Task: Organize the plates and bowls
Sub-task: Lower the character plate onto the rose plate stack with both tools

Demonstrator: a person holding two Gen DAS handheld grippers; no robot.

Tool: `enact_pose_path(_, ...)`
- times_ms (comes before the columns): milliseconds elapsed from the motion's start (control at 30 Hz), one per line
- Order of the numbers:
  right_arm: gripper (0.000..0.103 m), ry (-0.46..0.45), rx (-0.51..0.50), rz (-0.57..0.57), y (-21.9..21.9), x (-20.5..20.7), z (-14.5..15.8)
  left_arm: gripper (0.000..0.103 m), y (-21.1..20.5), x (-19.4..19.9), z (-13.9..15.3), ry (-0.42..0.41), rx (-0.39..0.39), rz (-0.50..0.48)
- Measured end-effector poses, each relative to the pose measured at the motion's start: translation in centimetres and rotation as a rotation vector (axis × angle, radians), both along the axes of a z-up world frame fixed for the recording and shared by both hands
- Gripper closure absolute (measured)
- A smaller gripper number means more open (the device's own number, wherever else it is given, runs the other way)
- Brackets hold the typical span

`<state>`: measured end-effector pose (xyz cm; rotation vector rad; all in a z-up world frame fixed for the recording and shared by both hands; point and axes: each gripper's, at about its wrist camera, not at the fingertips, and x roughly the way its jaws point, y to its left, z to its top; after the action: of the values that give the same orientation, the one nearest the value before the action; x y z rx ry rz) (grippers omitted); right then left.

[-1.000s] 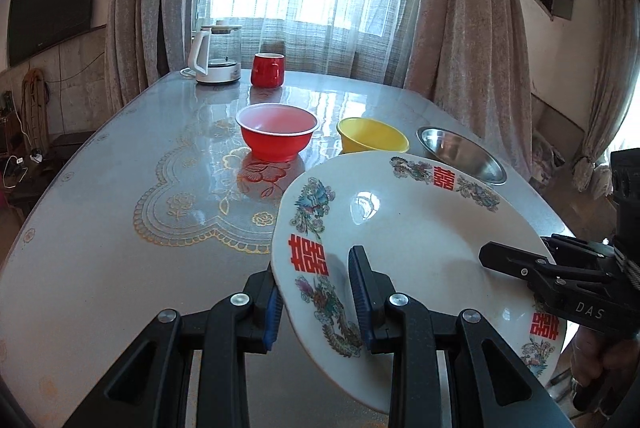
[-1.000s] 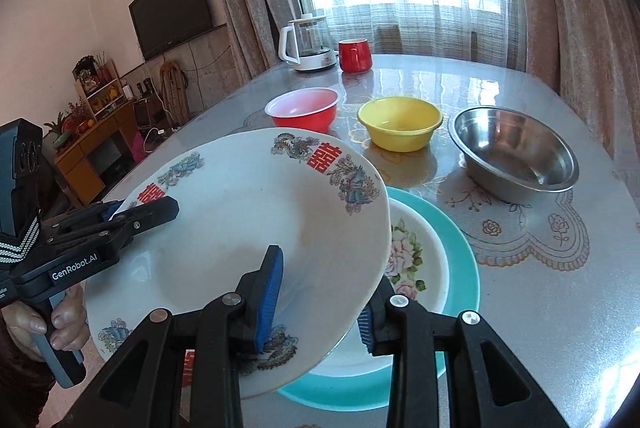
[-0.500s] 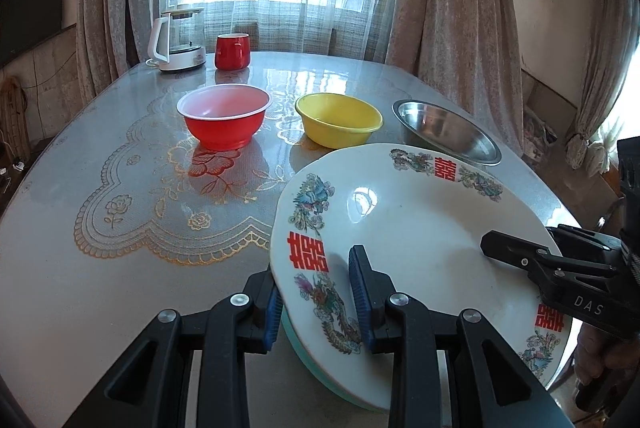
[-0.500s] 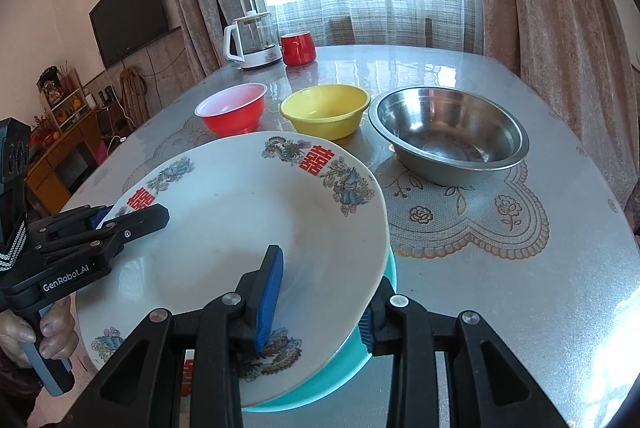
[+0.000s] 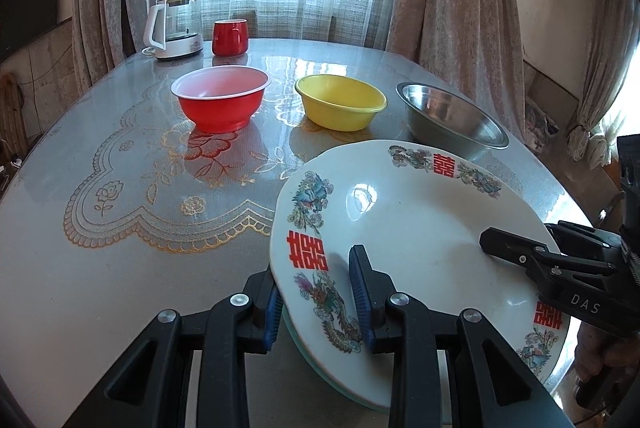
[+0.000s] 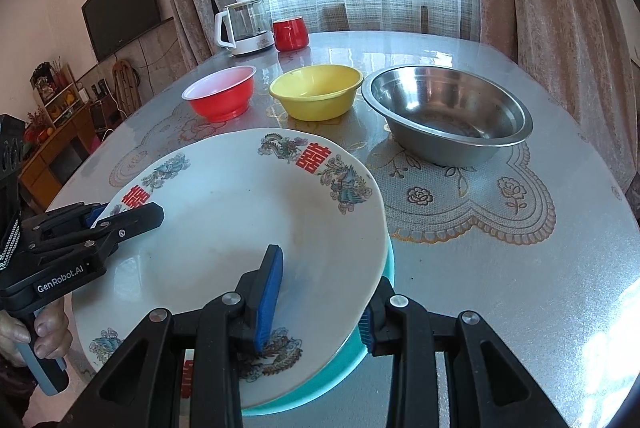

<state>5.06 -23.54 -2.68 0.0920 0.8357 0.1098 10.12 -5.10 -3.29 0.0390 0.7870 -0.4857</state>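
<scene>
Gripping the white plate [image 5: 404,228] rim: left tongs [image 5: 318,304] "GenRobot.AI", right tongs [image 6: 316,302] "DAS".

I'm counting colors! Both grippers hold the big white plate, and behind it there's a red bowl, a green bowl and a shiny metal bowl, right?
Almost. The middle bowl is yellow, not green, as the right wrist view shows. Both grippers do hold the big white plate, with the red bowl and metal bowl behind.

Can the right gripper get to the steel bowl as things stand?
Probably not yet. The right gripper is clamped on the big white plate, shared with the left gripper. The table toward the steel bowl looks bare, so after release, likely yes.
</scene>
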Motion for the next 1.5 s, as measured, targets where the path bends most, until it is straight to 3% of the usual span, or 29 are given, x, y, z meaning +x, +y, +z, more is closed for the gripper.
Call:
enact_pose_path(500,0.068,0.021,-0.002,0.001,-0.3,0.3,-0.2,0.072,0.0,-0.2,0.0,0.003,0.015,0.015)
enact_pose_path(767,0.068,-0.012,0.007,-0.022,-1.1,-0.7,0.7,0.072,-0.1,-0.6,0.0,0.006,0.021,0.016)
enact_pose_path(867,0.073,-0.019,-0.011,-0.031,-1.2,-0.6,0.6,0.071,-0.2,-0.5,0.0,0.000,0.028,0.024)
enact_pose_path(1167,0.073,-0.027,-0.044,-0.028,-1.4,0.3,0.7,0.071,-0.1,-0.9,-0.1,0.016,0.022,0.014)
enact_pose_path(1300,0.073,-0.036,-0.045,-0.009,-1.5,-0.1,0.8,0.070,-0.1,-1.3,0.0,-0.006,0.022,0.020)
enact_pose_path(1500,0.072,-0.037,-0.043,-0.018,-1.3,0.0,0.4,0.069,-0.8,-1.5,0.1,-0.055,0.085,0.046)
